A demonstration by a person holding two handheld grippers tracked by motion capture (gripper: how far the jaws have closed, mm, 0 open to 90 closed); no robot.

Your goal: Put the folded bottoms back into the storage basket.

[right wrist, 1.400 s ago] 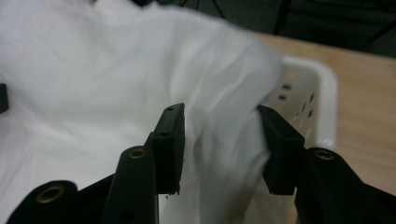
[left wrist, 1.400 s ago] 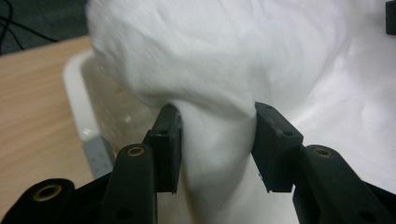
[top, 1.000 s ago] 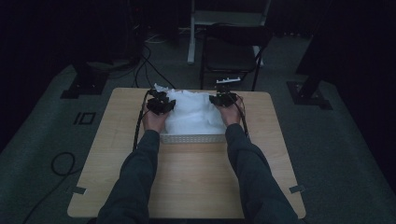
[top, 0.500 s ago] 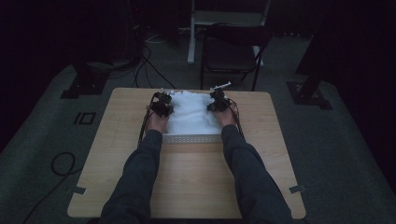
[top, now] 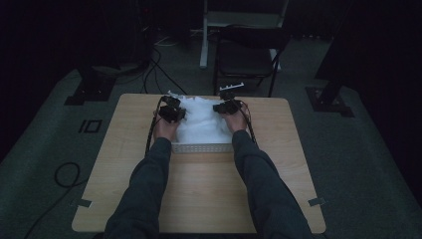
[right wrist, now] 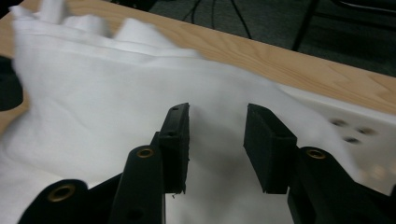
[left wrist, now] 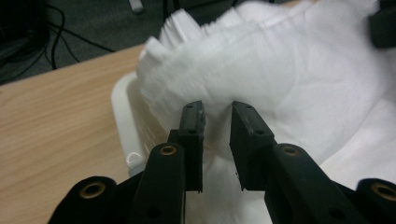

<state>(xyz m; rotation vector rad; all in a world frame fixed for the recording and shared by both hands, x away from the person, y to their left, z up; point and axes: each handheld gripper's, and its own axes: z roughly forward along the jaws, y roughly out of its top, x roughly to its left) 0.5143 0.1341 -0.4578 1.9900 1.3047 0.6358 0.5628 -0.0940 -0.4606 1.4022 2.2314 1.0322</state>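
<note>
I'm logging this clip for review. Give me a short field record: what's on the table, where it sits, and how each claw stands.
surface: wooden table
container: white perforated basket, on the table's far half
contents: white cloth, heaped in the basket
left claw: jaws just opening, narrow gap, cloth fold at the tips, not pinched
right claw: jaws just opening, wider gap, over the cloth, nothing gripped

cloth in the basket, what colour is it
Plain white, no pattern; the cloth shows best in the left gripper view.
</note>
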